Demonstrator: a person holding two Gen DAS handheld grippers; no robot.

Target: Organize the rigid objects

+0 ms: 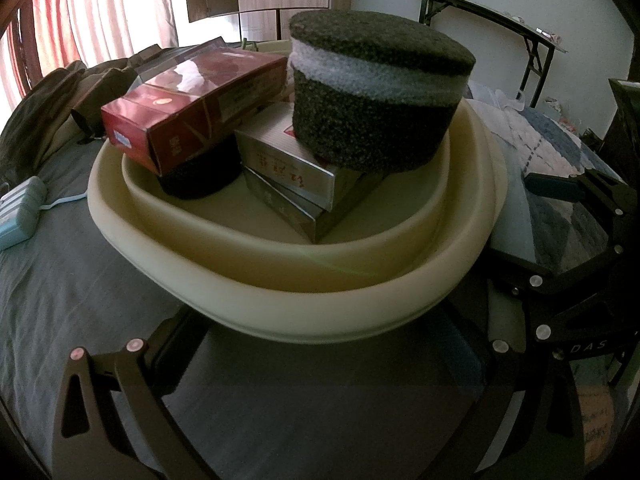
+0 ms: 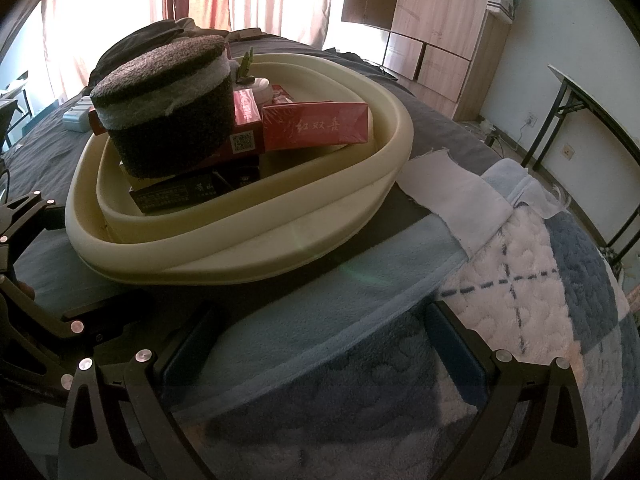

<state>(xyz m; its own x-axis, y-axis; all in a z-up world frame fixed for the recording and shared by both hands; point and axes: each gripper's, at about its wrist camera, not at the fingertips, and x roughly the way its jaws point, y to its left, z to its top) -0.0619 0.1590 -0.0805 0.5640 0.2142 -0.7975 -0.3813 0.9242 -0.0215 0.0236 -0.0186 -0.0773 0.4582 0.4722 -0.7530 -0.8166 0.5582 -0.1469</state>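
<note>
A cream basin (image 1: 304,292) sits on the grey bed and shows in the right wrist view too (image 2: 248,236). It holds a dark round felt box with a white band (image 1: 372,96) (image 2: 172,116) on top of silver boxes (image 1: 296,168), a red box (image 1: 188,112) leaning on a dark round thing, and another red box (image 2: 316,126). My left gripper (image 1: 320,356) is open and empty just in front of the basin's near rim. My right gripper (image 2: 320,344) is open and empty over the blue blanket, to the right of the basin.
A blue and white plaid blanket (image 2: 520,280) with a white cloth (image 2: 456,192) covers the bed's right side. A pale blue power strip (image 1: 20,212) lies at the left. Dark clothes (image 1: 60,100) are heaped behind. A wardrobe (image 2: 436,20) and folding table (image 2: 592,104) stand beyond.
</note>
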